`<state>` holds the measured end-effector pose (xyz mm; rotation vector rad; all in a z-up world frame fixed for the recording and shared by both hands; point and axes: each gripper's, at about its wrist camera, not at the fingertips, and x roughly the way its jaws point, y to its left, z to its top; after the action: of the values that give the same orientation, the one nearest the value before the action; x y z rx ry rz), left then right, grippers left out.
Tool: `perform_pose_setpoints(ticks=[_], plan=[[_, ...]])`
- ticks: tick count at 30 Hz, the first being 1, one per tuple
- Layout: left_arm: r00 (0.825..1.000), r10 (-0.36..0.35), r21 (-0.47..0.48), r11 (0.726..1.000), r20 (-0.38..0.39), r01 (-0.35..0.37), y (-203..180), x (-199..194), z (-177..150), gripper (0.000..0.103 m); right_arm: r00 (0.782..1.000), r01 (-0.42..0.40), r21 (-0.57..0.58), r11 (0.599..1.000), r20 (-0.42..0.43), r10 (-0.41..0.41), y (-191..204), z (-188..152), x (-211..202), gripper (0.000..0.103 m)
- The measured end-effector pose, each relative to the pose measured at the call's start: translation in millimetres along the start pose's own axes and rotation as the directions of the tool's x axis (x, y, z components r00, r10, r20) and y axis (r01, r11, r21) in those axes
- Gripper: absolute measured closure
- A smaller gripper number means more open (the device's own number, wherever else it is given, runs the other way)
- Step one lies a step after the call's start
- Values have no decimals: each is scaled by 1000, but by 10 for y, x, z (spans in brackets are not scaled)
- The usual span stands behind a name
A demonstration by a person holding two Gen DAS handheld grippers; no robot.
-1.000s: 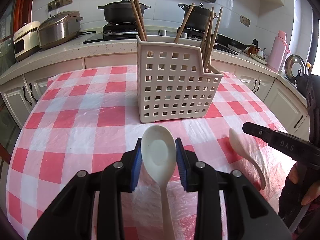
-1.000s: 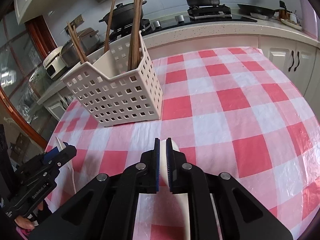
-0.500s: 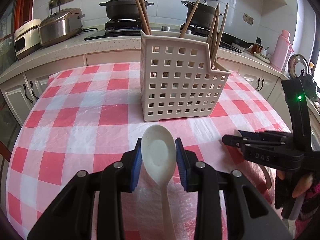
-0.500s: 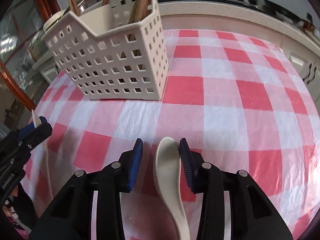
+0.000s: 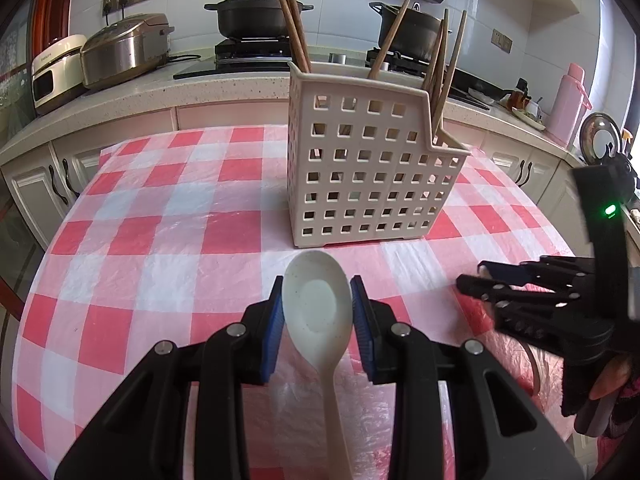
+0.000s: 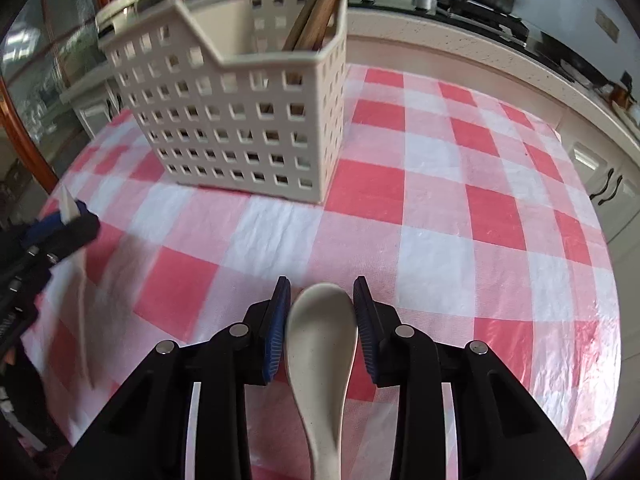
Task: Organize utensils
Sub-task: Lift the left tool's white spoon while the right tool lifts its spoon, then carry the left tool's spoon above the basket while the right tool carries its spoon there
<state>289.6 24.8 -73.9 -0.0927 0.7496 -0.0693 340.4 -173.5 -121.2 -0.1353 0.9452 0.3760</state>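
My left gripper is shut on a cream spoon, bowl up between its blue pads, held in front of the white slotted utensil basket. The basket holds several wooden chopsticks. My right gripper has its jaws set close around the bowl of a second cream spoon, which lies bowl down on the red-and-white checked tablecloth. The basket stands ahead and to the left of it. The right gripper also shows in the left wrist view, low on the right.
The left gripper with its spoon tip shows at the left edge of the right wrist view. Behind the table a kitchen counter carries rice cookers, black pots on a stove and a pink flask.
My right gripper opened from shut, dropped over the second spoon and has narrowed around its bowl. My left gripper kept its spoon and moved closer to the basket.
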Motion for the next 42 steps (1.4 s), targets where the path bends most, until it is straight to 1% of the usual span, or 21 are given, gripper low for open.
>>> perform_pose_setpoints(ticks=[2,5,6,8,9,10,11,15,19,21,24,25,29,37,42], plan=[[1000,-2,-3,1000,8,2,10,-26,10,72,998,-23,29,999,59,22,-37,17,-158,72],[1000,-4,-5,1000,26,5,21,-88,26,72,988,-67,77,995,141,56,-110,40,-379,72],[999,-7,-5,1000,33,7,16,-118,33,72,985,-70,86,994,166,55,-122,43,-447,73],[999,-10,-1,1000,46,10,5,-173,40,72,981,-61,92,994,190,43,-113,49,-529,74],[999,-12,1,1000,51,12,4,-190,41,72,979,-59,93,994,200,40,-106,44,-562,84],[998,-14,3,1000,57,14,4,-212,41,72,978,-54,96,994,205,33,-98,42,-578,90],[998,-18,5,1000,64,17,7,-236,41,72,978,-49,101,994,209,27,-99,46,-594,91],[997,-12,15,1000,76,11,4,-293,40,72,976,-4,98,995,215,-18,-104,-7,-594,91],[997,-10,10,1000,80,10,11,-327,31,72,975,-7,115,993,221,-19,-145,-66,-605,92],[996,-10,12,1000,89,9,8,-360,36,72,972,-23,125,992,236,-7,-159,-75,-665,92],[994,-15,12,1000,106,14,6,-424,60,72,959,-57,137,989,282,16,-179,-75,-796,92],[994,-18,12,1000,112,16,8,-442,72,72,951,-76,147,986,308,27,-200,-75,-854,92],[991,-25,17,1000,132,23,3,-516,119,72,931,-130,174,976,361,60,-254,-65,-981,92],[986,-20,40,999,166,13,-37,-626,280,72,914,-137,157,978,401,63,-180,36,-1068,91],[985,-9,63,998,174,-2,-115,-669,409,72,901,-138,127,982,428,71,-77,174,-1128,91]])
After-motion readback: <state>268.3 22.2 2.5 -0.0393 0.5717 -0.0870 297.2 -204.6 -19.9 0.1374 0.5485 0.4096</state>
